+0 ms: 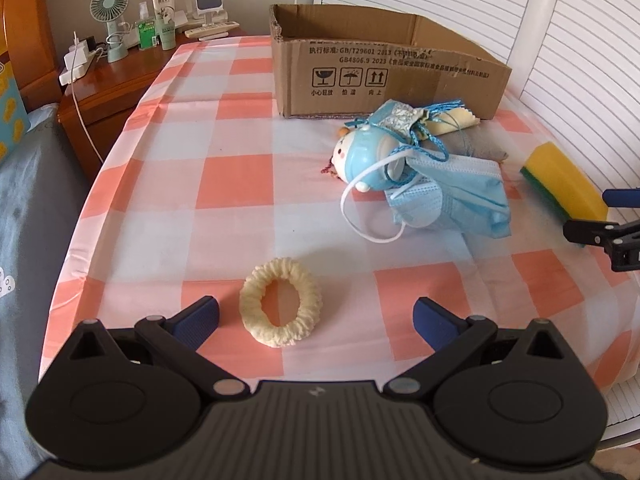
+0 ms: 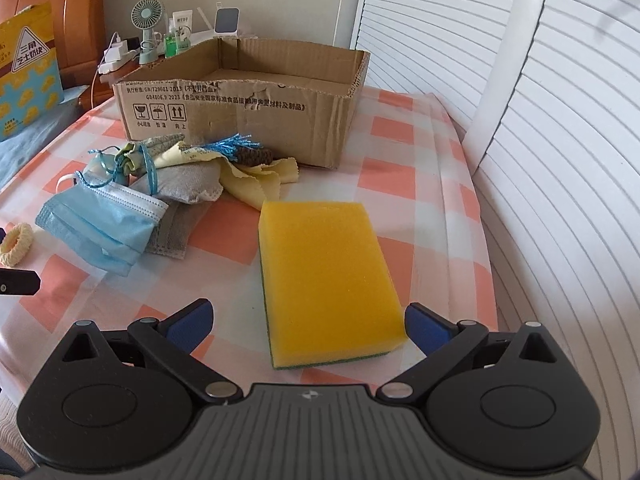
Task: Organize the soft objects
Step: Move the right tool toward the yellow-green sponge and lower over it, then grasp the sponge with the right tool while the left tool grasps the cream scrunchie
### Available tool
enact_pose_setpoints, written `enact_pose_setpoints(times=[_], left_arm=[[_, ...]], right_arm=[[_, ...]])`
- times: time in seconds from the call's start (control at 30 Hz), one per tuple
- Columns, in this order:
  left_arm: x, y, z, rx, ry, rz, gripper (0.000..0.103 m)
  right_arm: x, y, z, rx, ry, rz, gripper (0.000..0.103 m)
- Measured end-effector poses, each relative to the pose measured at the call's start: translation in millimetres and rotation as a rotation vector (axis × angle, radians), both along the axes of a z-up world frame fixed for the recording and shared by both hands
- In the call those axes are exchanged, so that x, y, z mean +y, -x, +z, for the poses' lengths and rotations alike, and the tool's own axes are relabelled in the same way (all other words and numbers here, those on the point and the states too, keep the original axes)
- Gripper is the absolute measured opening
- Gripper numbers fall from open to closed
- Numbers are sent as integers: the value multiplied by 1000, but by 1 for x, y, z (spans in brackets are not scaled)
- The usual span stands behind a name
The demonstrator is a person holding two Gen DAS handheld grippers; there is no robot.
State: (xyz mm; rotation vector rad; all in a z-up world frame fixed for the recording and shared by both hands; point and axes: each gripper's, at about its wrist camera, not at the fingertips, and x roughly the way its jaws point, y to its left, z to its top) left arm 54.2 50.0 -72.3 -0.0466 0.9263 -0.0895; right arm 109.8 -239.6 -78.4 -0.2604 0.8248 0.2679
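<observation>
A cream scrunchie (image 1: 281, 303) lies on the checked tablecloth between the wide-apart fingers of my open left gripper (image 1: 316, 320). A yellow sponge with a green underside (image 2: 326, 284) lies flat between the spread fingers of my open right gripper (image 2: 308, 326), its near end level with the pads. Neither thing is gripped. Further back sits a heap: a blue face mask (image 1: 452, 196), a small blue toy (image 1: 362, 156), a grey pouch (image 2: 182, 188) and a yellow cloth (image 2: 256, 182). An open cardboard box (image 1: 384, 76) stands behind the heap; its visible inside looks bare.
A wooden nightstand (image 1: 116, 80) at the back left carries a small fan (image 1: 109, 12), bottles and chargers. White slatted panels (image 2: 560, 160) run along the table's right side. The table's left edge drops toward a grey bed cover (image 1: 28, 208).
</observation>
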Motion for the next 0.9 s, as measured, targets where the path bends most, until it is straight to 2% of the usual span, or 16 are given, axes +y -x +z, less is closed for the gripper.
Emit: enact_pose_setpoints(times=[0.3,0.47,0.67,0.83,0.9], left_arm=[[-8,-5,-3,-19,-56,-9,103],[-6,-8,-3,-14,-56,6,103],[-5,-9,-3,-16,-57,20,103],[-5,-5,-2,-33,-71,10,102],[-5,-2,-1,-46,-78,3,99]], right_arm=[[3,14,9,9,-65,71,103],[-5,-1,16,9,-96,-18,103],[3,-27,4,45,-103,-116,102],[10,-35,-1,40,-62,-148,90],[10,-37,-2,46,-58,-154,88]])
